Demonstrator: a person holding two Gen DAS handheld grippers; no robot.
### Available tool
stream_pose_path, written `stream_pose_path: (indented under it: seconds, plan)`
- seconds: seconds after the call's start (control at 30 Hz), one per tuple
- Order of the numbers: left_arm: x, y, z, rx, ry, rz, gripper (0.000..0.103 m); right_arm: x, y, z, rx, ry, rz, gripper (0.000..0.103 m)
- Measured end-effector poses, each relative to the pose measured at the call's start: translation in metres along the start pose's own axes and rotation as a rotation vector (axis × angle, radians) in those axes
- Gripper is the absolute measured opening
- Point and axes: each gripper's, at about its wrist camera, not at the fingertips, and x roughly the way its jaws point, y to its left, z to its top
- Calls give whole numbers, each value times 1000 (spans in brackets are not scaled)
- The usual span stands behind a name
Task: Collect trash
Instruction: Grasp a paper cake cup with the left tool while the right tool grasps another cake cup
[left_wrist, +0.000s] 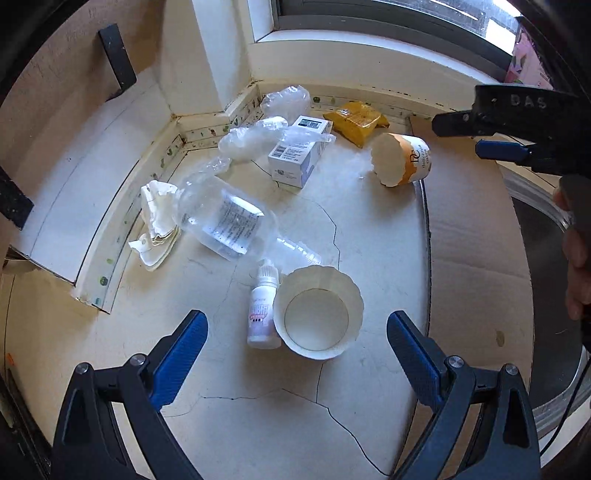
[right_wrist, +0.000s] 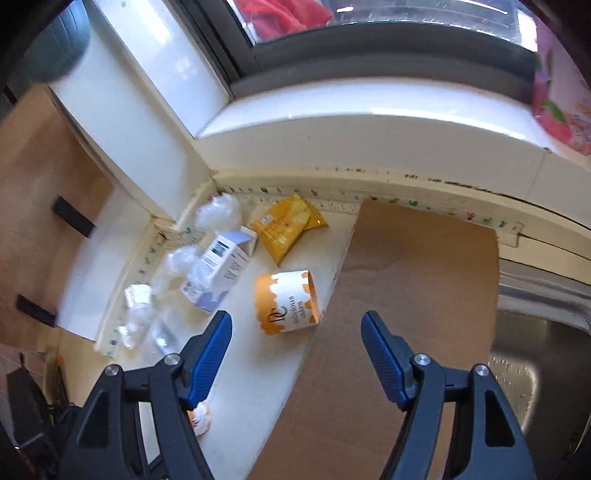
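Observation:
Trash lies on a cracked white counter (left_wrist: 258, 413). A white paper cake cup (left_wrist: 317, 314) lies just ahead of my open, empty left gripper (left_wrist: 295, 343), with a small white dropper bottle (left_wrist: 261, 312) against its left side. Behind them lie a clear plastic bottle (left_wrist: 229, 221), crumpled tissue (left_wrist: 157, 221), a white carton (left_wrist: 297, 155), clear wrap (left_wrist: 258, 133), a yellow packet (left_wrist: 356, 120) and an orange-and-white cake cup (left_wrist: 400, 158). My right gripper (right_wrist: 295, 343) is open and empty above the orange cup (right_wrist: 286, 301); it also shows in the left wrist view (left_wrist: 465, 134).
A brown cardboard sheet (right_wrist: 399, 302) covers the counter's right part. A steel sink (right_wrist: 539, 347) lies right of it. A white wall corner and window sill (right_wrist: 332, 140) close the back. The white carton (right_wrist: 221, 269) and yellow packet (right_wrist: 286, 227) sit near the back wall.

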Motion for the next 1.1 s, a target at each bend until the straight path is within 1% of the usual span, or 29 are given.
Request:
stream_pose_path:
  seconds: [0.07,0.17,0.27,0.3,0.33,0.37,0.4,0.43,0.47,0.53,0.63,0.8,0.9,1.1]
  plan:
    - [6,2,2,-15,-1,3,96,19,4,0,-33,19,-17,73]
    - [10,3,4,-28,3,-13,85,36,12,0,-68,26,-17,73]
    - [14,3,4,-25,6,-30,68,50,20,-1,-94,30,-8,73]
    - [15,2,4,-21,8,-32,54,53,22,-2,-99,31,-3,73]
    - [16,2,3,-17,10,-39,43,56,23,-3,-102,29,1,65]
    - [15,2,2,-16,-1,-42,41,57,24,-5,-110,24,6,57]
    - [14,2,1,-14,-11,-41,31,58,25,-5,-117,30,5,44]
    - [12,2,0,-10,-17,-41,26,57,26,-7,-122,28,5,44]
    - [10,3,-1,-12,-23,-44,26,54,26,-10,-123,15,14,44]
    - [4,7,-4,-29,-45,-56,20,45,26,-14,-119,-3,30,44]
    - [-7,14,-9,-60,-66,-63,17,28,22,-21,-97,-14,67,44]
    - [-31,29,-18,-125,-99,-83,16,-9,21,-37,-87,-44,110,44]
    - [-48,36,-26,-149,-113,-82,16,-31,24,-53,-95,-52,133,44]
    - [-82,37,-48,-132,-144,-84,16,-62,40,-95,-118,-37,156,44]
